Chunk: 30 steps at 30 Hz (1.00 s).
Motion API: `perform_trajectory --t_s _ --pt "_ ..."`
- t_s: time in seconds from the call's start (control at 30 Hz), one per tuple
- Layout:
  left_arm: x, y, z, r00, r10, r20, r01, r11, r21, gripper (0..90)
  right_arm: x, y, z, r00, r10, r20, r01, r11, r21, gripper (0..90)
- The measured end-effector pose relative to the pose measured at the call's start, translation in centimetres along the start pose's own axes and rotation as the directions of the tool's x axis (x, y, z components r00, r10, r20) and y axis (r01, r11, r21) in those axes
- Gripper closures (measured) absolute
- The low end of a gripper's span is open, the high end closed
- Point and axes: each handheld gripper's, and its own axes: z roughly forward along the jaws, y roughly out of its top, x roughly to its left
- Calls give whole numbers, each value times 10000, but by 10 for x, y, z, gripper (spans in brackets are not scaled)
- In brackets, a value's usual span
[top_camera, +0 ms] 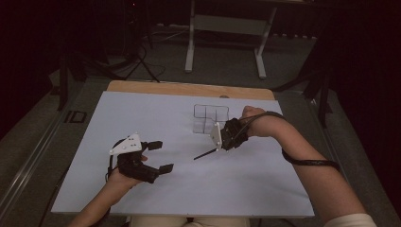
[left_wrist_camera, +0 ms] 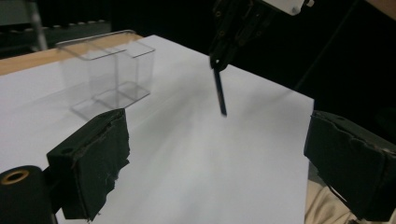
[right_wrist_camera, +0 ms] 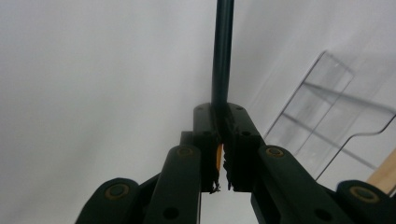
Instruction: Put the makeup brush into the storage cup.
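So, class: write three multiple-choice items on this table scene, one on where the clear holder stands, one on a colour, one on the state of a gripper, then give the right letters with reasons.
1. Where does the clear plastic holder stand?
A. At the near edge, by the left gripper
B. Toward the far side, next to the right gripper
C. On the floor

2. What colour is the sheet covering the table?
A. White
B. Red
C. Green

3. How is the right gripper?
A. Wide open, holding nothing
B. Shut on the holder
C. Shut on a thin dark pencil

Answers: B, the high view shows it there; A, the white sheet looks pale throughout; C, its jaws clamp the pencil, while the left gripper gapes.
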Motion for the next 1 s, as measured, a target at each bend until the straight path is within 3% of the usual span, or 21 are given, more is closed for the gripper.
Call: perform_trajectory --t_s 0.07,0.33,0.43,0.6,0.67,0.73,0.9,1.0 --pt "0 4 5 9999 93 117 -94 9999 45 143 0 3 -1 10000 -57 39 57 10000 -33 841" --pt "2 16 25 9990 -50 444 25 9984 559 194 0 15 -3 9990 -382 212 383 9993 -41 841" --pt "1 20 38 9987 -165 488 117 9954 953 205 1 20 -3 9983 -523 246 526 9986 -108 841" --pt "-1 21 53 9978 10 663 -106 9896 1437 239 0 23 -4 9985 -475 264 479 9988 -130 842" --pt "-2 21 57 9970 76 770 -192 9883 1514 302 -1 24 -6 9985 -470 292 476 9986 -211 841" --pt "-3 19 61 9986 218 476 -291 9871 1576 367 -2 25 -7 9991 -313 295 321 9991 -270 841" --pt "-2 16 66 9993 232 308 -282 9845 1734 478 -2 26 -8 9982 -493 354 499 9986 -176 841" --pt "0 15 70 9988 114 484 -210 9792 2020 508 -1 29 -7 9971 -689 311 693 9975 -121 841"
